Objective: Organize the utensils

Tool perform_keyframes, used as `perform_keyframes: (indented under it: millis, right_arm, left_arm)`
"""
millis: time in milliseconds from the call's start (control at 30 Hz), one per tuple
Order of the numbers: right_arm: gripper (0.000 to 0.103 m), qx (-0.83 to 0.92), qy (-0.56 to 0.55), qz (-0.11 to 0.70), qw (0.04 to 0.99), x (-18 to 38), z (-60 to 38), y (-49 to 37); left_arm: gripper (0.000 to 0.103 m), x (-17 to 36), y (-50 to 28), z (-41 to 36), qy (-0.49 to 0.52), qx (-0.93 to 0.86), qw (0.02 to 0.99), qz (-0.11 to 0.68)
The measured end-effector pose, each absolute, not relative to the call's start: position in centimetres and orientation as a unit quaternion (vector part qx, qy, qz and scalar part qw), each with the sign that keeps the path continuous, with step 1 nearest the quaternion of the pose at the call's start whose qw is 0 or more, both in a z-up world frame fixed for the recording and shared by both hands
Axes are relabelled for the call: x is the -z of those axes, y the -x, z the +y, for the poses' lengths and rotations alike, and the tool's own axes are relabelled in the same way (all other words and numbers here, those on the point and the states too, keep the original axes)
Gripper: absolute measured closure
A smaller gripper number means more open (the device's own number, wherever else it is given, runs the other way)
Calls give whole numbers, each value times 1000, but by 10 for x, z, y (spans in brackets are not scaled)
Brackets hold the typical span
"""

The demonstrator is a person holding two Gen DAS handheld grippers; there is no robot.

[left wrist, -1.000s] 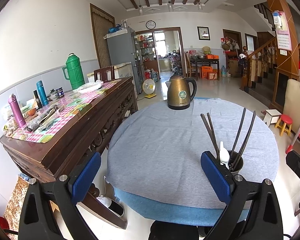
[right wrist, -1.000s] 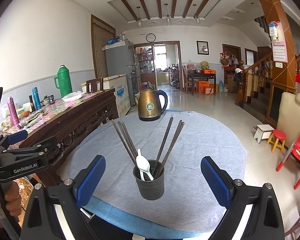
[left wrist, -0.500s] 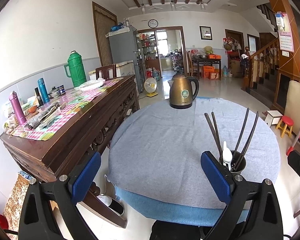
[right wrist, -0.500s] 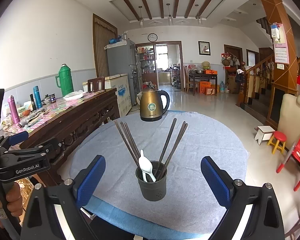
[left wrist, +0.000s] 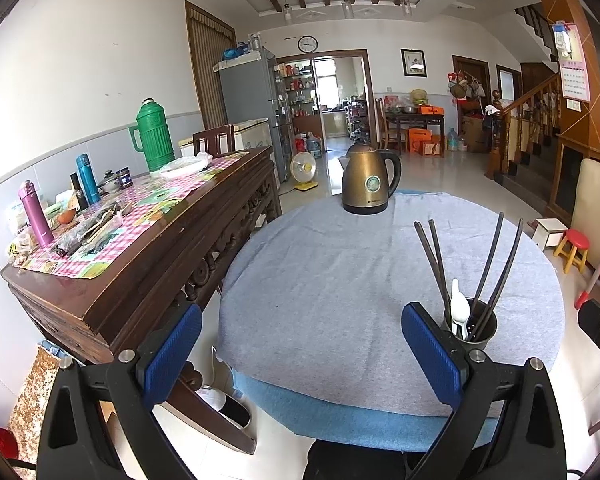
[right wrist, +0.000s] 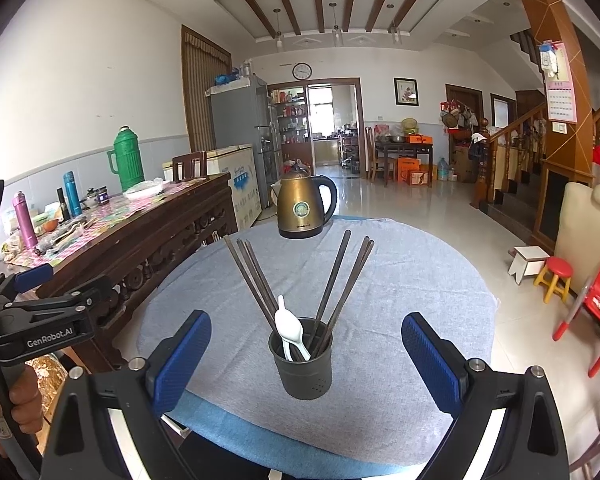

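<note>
A dark grey utensil cup (right wrist: 305, 364) stands near the front edge of a round table with a grey cloth (right wrist: 400, 288). Several dark chopsticks (right wrist: 332, 280) fan out of it, and a white spoon (right wrist: 289, 330) leans inside. My right gripper (right wrist: 306, 354) is open, its blue pads either side of the cup but short of it, holding nothing. In the left wrist view the cup (left wrist: 474, 330) sits just behind the right pad; my left gripper (left wrist: 302, 350) is open and empty over the table's front left edge.
A brass kettle (right wrist: 305, 210) stands at the table's far side. A long wooden sideboard (left wrist: 148, 240) with flasks, a green thermos (left wrist: 153, 136) and clutter runs along the left wall. A hand (right wrist: 16, 400) holds the left gripper's handle. Small stools and a red chair (right wrist: 598, 300) stand right.
Both views have risen and drawn back slightly from the table. The cup, chopsticks and spoon have not moved, and both grippers stay open.
</note>
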State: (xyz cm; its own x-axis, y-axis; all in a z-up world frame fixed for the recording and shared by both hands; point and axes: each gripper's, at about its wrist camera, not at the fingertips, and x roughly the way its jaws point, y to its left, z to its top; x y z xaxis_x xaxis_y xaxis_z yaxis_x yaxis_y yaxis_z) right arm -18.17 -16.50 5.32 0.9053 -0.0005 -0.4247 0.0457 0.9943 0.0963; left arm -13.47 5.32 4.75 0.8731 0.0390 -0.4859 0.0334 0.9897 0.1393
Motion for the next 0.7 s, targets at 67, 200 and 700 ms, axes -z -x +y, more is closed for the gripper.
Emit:
perform_keyframes:
  millis: [67,200,700]
  right_arm:
    - [5,12,-52,218,974,-52,-166,179]
    - [5,13,-56,225,973,-46,-169,176]
    - [5,22,-74,231,970,-37,-183,174]
  left_arm:
    - [3,-47,131,54,-68,-3,964,256]
    - [3,-42,126,51,-71,-4,962,263]
    - [3,-35,127,33,-88,6,957,277]
